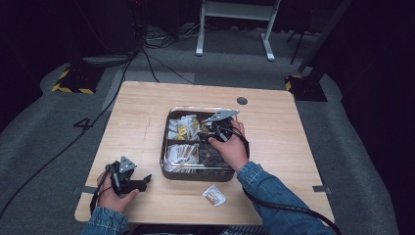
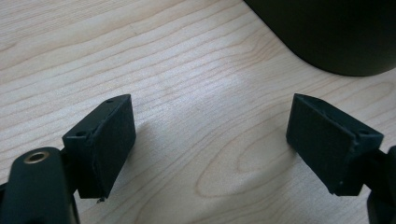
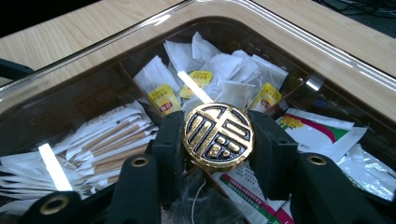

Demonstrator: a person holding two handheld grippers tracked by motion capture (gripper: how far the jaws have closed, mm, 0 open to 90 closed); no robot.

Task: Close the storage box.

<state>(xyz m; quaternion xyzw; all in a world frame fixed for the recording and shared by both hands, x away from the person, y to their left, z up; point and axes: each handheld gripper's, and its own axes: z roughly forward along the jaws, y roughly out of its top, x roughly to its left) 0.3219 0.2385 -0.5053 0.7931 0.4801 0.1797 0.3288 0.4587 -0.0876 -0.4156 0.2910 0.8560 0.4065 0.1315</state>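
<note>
Gold medallion (image 3: pixel 217 136) clamped in right gripper (image 3: pixel 217 140)

The print on the small packet (image 1: pixel 214 195) lying on the desk (image 1: pixel 142 122) is too small to be read. In the left gripper view, a dark rounded container (image 2: pixel 336 32) is cut off by the top edge. The tray's (image 1: pixel 169 128) right compartments are partly hidden by the right hand (image 1: pixel 231 149).

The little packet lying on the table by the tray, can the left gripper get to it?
Probably yes. The left gripper rests open on the table, and the packet lies in the open in front of the tray, with bare wood between them.
</note>
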